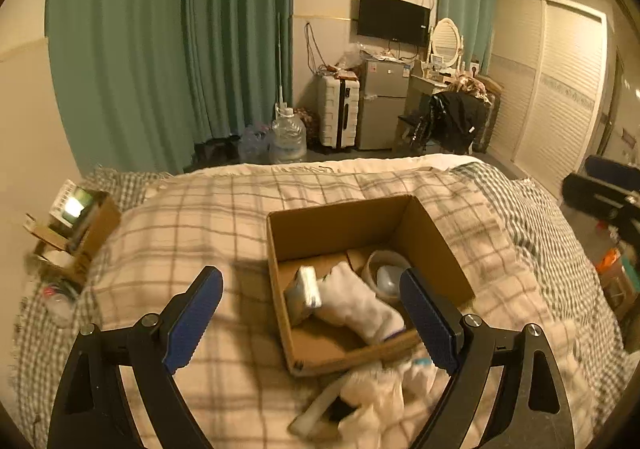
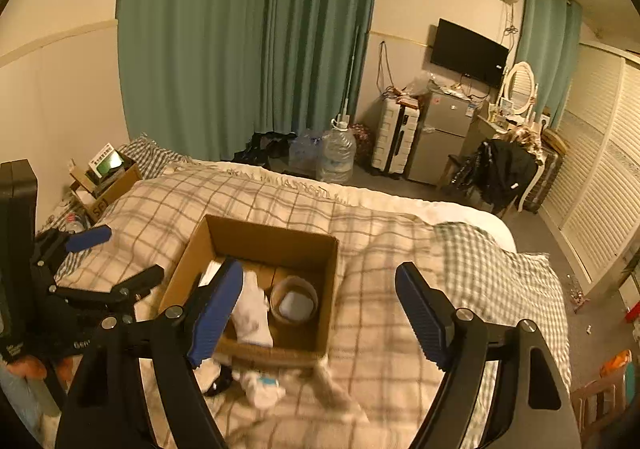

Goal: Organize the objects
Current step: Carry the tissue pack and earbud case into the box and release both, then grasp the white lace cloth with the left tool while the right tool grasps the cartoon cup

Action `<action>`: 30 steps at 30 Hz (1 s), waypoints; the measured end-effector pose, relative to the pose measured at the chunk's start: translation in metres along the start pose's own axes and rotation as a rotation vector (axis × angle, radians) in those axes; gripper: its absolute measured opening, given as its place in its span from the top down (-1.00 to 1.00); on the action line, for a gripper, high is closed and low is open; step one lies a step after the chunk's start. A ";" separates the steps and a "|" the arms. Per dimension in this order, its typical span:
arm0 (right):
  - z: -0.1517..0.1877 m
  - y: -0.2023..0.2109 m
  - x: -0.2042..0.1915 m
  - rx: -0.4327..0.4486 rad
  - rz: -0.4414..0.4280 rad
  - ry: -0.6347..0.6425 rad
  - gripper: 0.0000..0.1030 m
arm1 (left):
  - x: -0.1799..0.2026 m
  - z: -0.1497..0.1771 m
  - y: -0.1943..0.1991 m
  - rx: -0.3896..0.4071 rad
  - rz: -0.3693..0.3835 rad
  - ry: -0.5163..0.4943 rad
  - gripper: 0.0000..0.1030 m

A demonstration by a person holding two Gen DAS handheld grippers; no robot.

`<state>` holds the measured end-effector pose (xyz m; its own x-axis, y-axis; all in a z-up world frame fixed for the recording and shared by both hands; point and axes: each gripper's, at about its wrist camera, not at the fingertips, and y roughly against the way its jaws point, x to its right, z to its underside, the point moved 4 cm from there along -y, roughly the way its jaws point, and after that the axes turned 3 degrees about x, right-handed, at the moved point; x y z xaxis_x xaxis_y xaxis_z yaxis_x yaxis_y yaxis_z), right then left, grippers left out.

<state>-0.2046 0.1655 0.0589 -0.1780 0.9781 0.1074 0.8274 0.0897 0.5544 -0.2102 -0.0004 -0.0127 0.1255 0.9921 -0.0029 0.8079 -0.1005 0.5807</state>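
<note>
Both grippers, left (image 1: 312, 323) & right (image 2: 320, 313), spread wide w/ nothing held, above cardboard box (image 1: 340, 225) w/ white sock (image 1: 360, 305) inside.

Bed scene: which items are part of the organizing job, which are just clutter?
Job:
- cardboard box
- white sock in the box
- round container
- loose socks by the box
- left hand-held gripper, open
- right hand-held gripper, open

Lying about:
- water jug
- suitcase
- mini fridge
</note>
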 end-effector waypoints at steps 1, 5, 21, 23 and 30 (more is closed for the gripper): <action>0.005 0.010 0.001 0.003 0.009 0.005 -0.53 | 0.002 0.004 0.005 0.004 -0.002 -0.005 -0.80; 0.026 0.030 0.005 0.000 0.054 0.018 -0.55 | 0.005 0.027 0.018 0.005 -0.003 -0.008 -0.80; 0.161 -0.073 -0.027 -0.196 0.076 0.049 -0.55 | 0.028 0.144 -0.048 -0.170 0.031 -0.018 -0.80; 0.170 -0.083 -0.024 -0.228 0.054 0.031 -0.55 | 0.028 0.142 -0.050 -0.160 0.052 0.006 -0.80; 0.183 -0.092 -0.017 -0.258 0.031 -0.028 -0.55 | 0.040 0.140 -0.068 -0.188 0.151 0.039 -0.04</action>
<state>-0.1805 0.1744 -0.1447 -0.1373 0.9848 0.1066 0.6680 0.0126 0.7440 -0.1792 0.0353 -0.1662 0.2111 0.9694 0.1250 0.6598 -0.2357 0.7135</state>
